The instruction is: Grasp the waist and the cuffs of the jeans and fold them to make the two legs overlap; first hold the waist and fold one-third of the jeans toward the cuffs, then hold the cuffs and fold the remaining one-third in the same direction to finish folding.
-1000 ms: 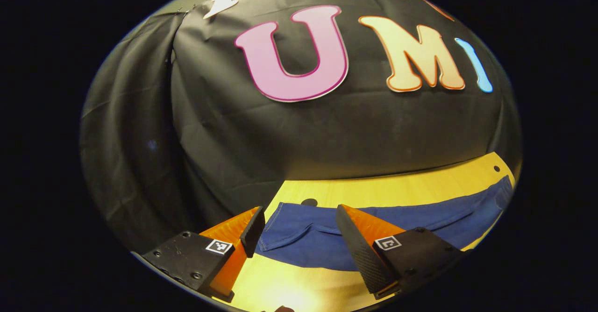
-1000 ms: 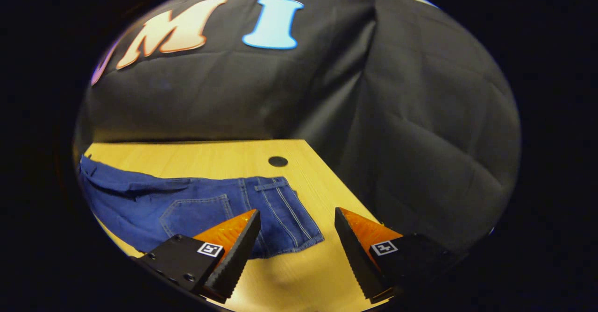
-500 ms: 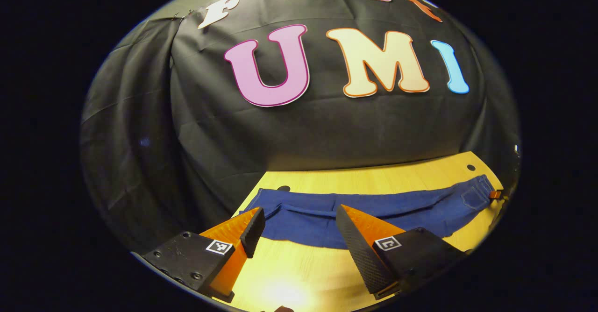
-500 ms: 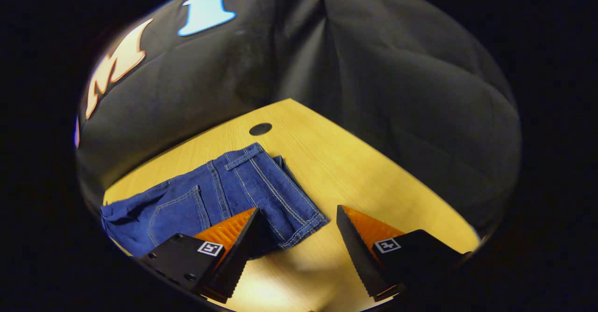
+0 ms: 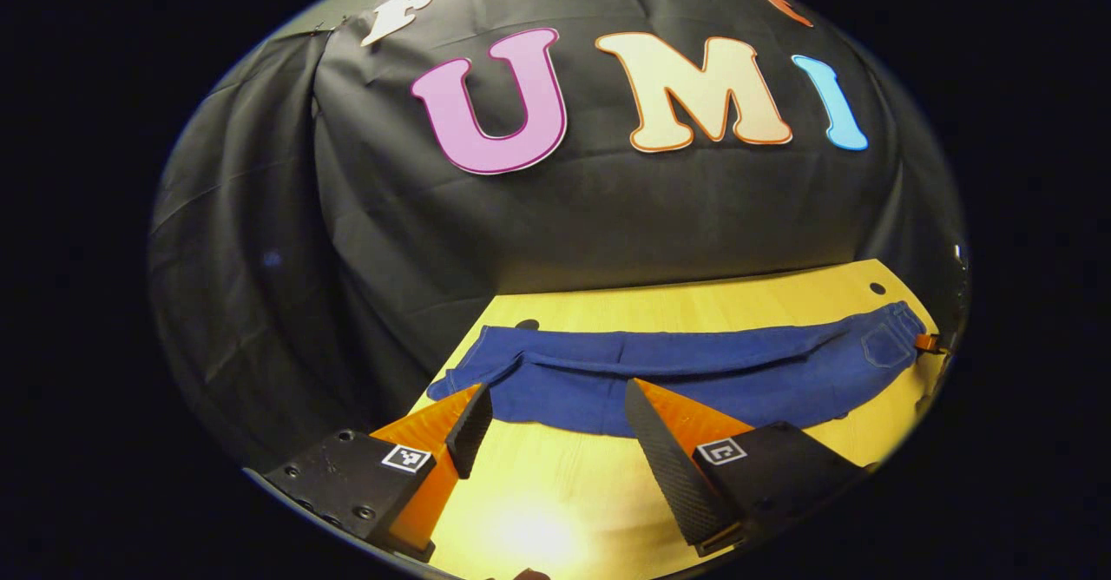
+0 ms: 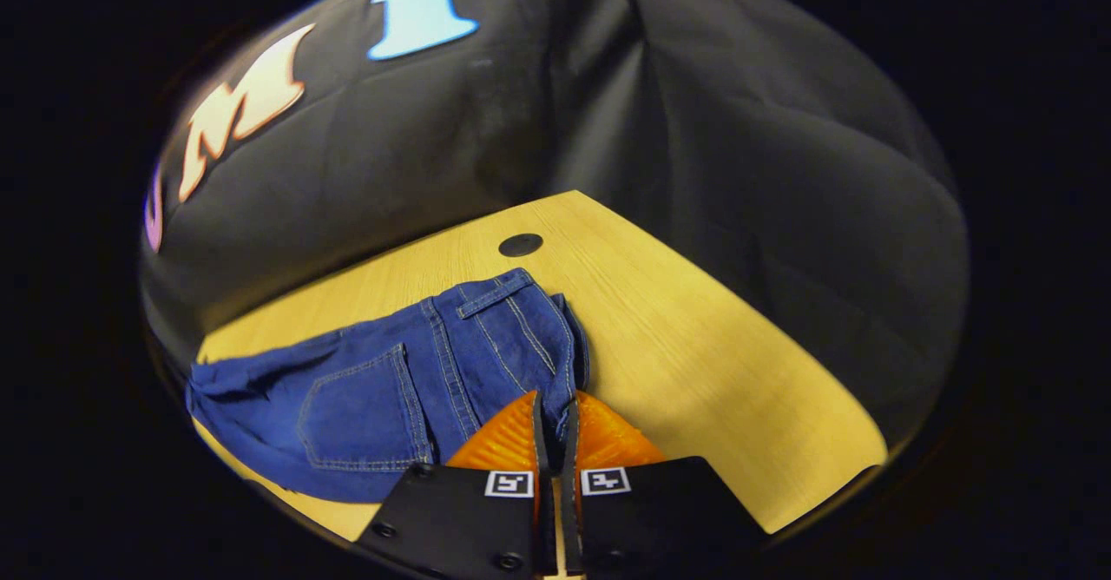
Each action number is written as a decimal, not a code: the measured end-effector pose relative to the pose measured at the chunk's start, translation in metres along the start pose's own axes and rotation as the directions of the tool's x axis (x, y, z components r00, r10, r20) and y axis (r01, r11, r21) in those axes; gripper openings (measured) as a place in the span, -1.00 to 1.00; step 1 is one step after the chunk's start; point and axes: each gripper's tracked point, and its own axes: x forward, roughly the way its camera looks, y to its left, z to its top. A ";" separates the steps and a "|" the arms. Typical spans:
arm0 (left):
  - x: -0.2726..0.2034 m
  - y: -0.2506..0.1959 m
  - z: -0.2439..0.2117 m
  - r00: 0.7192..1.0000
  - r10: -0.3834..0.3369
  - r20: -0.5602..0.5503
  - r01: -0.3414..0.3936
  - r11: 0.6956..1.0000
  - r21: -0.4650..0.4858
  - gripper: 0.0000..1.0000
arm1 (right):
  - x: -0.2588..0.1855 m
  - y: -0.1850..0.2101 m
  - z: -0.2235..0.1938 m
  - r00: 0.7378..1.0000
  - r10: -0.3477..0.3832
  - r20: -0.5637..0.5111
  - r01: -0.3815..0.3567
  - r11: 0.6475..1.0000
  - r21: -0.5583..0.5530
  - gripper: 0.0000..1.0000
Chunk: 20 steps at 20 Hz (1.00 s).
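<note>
Blue jeans (image 5: 694,372) lie stretched across the wooden table (image 5: 694,306), cuffs at the left end (image 5: 451,382) and waist at the right end (image 5: 903,328). My left gripper (image 5: 555,393) hovers open just short of the jeans' near edge, close to the cuff end, with nothing between its fingers. In the right gripper view the waist of the jeans (image 6: 512,337) shows a back pocket and a belt loop. My right gripper (image 6: 555,402) is shut on the near edge of the waistband. A small part of that gripper (image 5: 927,343) shows at the waist in the left gripper view.
The table has round cable holes near its back corners (image 5: 877,288) (image 5: 526,325) (image 6: 520,245). Black cloth walls stand close behind and beside the table. Bare tabletop (image 6: 694,328) lies to the right of the waist and in front of the jeans (image 5: 564,493).
My right gripper went from open to shut, closing on the waistband edge. My left gripper stayed open and drew back a little, so the cuff end now shows.
</note>
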 end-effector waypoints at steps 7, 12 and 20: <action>-0.002 0.022 0.000 1.000 0.023 -0.006 -0.022 0.999 0.026 0.91 | -0.032 -0.017 0.037 0.987 -0.157 0.021 0.158 0.987 -0.010 -0.89; 0.010 0.037 -0.005 1.000 0.005 -0.024 -0.004 1.000 0.025 0.90 | -0.054 -0.002 0.061 0.983 -0.147 0.110 0.144 0.989 0.037 -0.89; 0.042 0.064 -0.019 0.997 -0.046 -0.066 0.048 0.998 0.027 0.91 | -0.109 0.007 0.102 0.961 0.016 0.276 -0.021 1.000 0.016 -0.89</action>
